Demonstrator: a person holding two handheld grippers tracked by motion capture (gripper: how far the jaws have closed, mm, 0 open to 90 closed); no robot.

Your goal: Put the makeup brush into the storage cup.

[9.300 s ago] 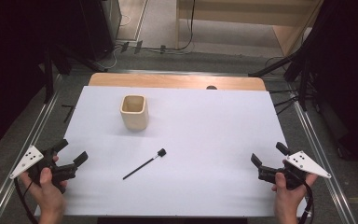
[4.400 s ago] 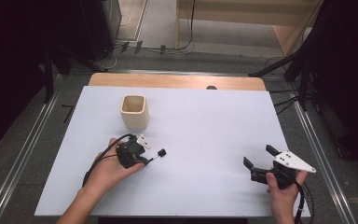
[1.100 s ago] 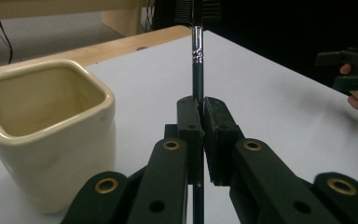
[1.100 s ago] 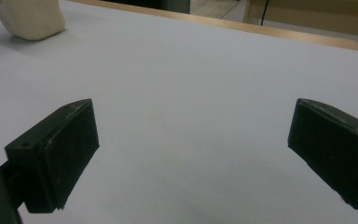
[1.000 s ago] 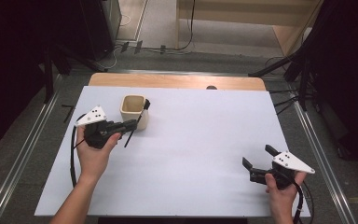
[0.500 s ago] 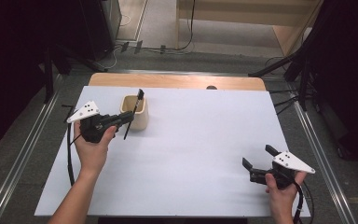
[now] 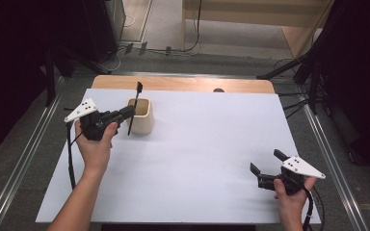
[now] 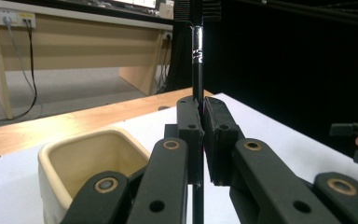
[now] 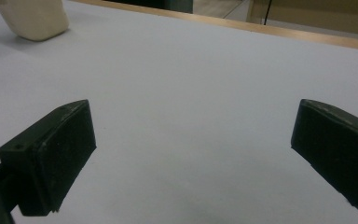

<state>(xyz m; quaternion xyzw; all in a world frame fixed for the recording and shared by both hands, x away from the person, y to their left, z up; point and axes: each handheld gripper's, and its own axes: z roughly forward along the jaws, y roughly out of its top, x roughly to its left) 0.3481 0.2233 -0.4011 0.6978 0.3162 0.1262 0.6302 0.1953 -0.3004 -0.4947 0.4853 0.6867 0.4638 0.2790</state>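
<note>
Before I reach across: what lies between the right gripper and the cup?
Nothing: in the high view, only bare white table lies between the right gripper and the cup.

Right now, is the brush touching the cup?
Cannot tell. In the high view the brush overlaps the cup; in the left gripper view the left gripper hides the handle's lower end.

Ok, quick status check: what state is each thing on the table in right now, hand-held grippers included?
Left hand-held gripper: shut on the brush, raised beside the cup.
Brush: held near upright, bristle end up, off the table.
Cup: upright, open, looks empty.
Right hand-held gripper: open, empty, low at the table's near right.
</note>
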